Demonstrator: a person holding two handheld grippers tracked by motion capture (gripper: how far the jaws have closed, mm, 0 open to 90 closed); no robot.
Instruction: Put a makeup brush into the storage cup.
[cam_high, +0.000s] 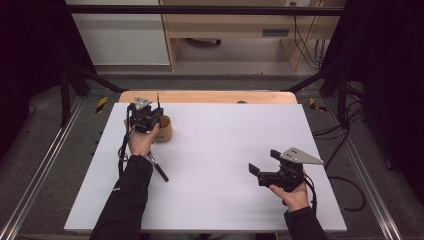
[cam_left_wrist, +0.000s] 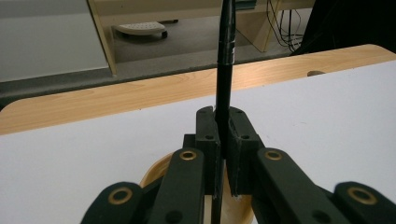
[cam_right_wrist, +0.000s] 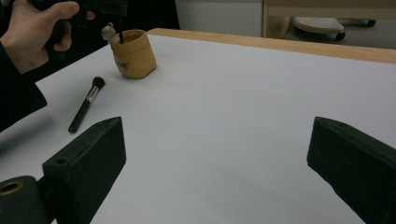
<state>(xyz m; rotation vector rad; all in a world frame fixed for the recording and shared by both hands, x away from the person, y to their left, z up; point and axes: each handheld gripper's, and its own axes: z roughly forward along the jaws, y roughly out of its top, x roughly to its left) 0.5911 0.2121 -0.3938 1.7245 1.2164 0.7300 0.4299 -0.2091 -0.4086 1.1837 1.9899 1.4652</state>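
My left gripper (cam_high: 150, 119) is shut on a thin black brush handle (cam_left_wrist: 225, 70) that it holds upright. The handle's lower end dips into a tan cup (cam_high: 164, 129) at the table's far left. In the left gripper view the cup (cam_left_wrist: 152, 176) shows just under the closed left gripper (cam_left_wrist: 223, 122). A second black makeup brush (cam_high: 158, 168) lies flat on the white board, close to the left forearm. My right gripper (cam_high: 264, 162) rests near the front right with its jaws wide apart and nothing between them. In its own view, the right gripper (cam_right_wrist: 215, 135) faces the cup (cam_right_wrist: 134, 55) and the lying brush (cam_right_wrist: 86, 105).
The white board (cam_high: 225, 150) covers a wooden table whose far edge (cam_high: 210, 96) shows bare. Black frame posts stand at both far corners, and cables trail off the right side. A hand (cam_right_wrist: 37, 28) holds the left gripper above the cup.
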